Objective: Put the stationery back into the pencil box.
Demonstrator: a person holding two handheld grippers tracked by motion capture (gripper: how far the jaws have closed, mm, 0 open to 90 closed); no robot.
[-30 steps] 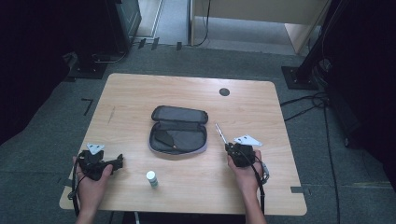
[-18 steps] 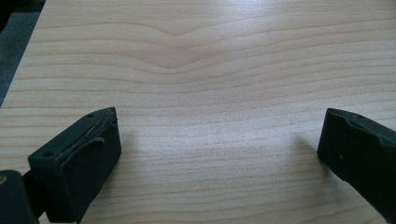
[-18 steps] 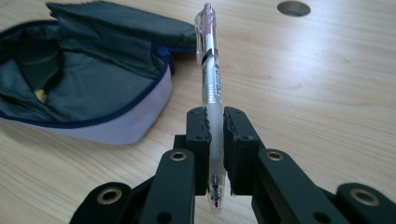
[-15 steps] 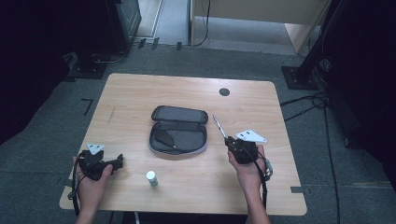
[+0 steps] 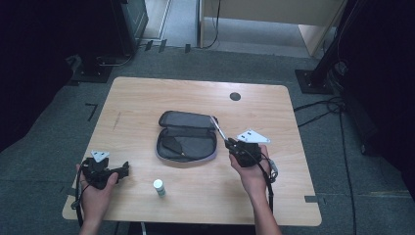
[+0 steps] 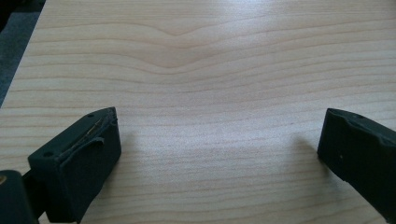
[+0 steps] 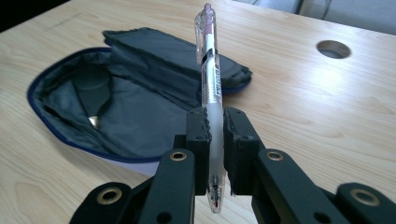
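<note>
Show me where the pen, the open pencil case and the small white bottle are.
pen [image 7: 208, 70]: right gripper view, on its clear barrel above the jaws.
open pencil case [image 5: 188, 144]: high view, on its dark inner lining.
small white bottle [image 5: 159, 186]: high view, on its cap.

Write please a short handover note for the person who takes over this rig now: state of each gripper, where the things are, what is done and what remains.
Right gripper: shut on the pen, held above the table just right of the open pencil case.
Left gripper: open, nothing between the jaws, low over bare wood at the near left.
Small white-capped bottle: stands on the table in front of the case, untouched.
Done: pen picked up.
Left: probably lay the pen in the case; perhaps the bottle after it, then close the case.
</note>
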